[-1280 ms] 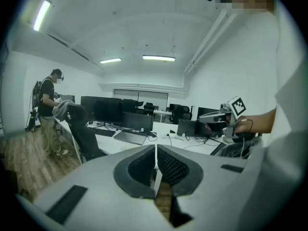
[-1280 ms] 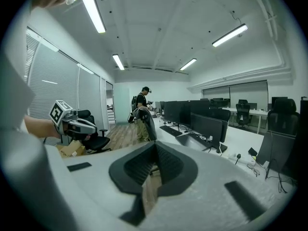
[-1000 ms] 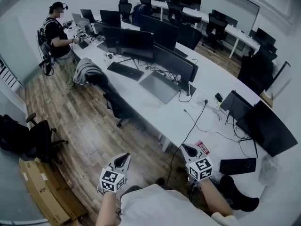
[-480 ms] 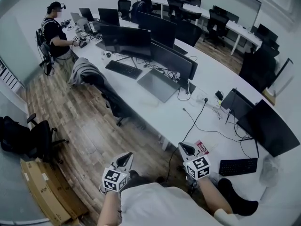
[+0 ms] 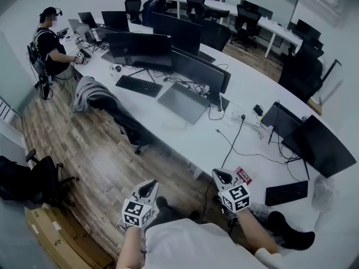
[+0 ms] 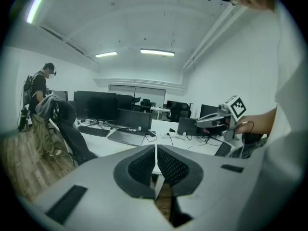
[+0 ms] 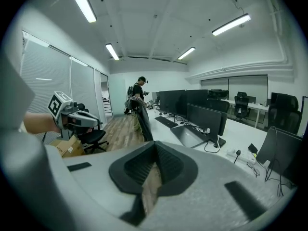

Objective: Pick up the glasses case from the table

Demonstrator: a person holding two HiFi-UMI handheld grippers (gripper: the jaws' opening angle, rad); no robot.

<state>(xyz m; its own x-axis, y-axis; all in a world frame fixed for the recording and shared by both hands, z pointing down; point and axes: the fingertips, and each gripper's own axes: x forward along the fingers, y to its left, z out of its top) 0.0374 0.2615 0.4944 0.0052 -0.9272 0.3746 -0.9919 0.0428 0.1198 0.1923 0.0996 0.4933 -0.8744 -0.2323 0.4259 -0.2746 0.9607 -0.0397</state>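
FREE: bare strip along table [image 5: 185,133] near edge | BLOCKED: monitors [image 5: 196,69] along table middle; black cable [image 5: 233,144] across table; draped chair [image 5: 112,102] against table edge

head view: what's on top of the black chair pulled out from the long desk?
A grey garment is draped over the backrest of the black chair. It covers the backrest's top end, so whatever lies under the fabric cannot be seen.
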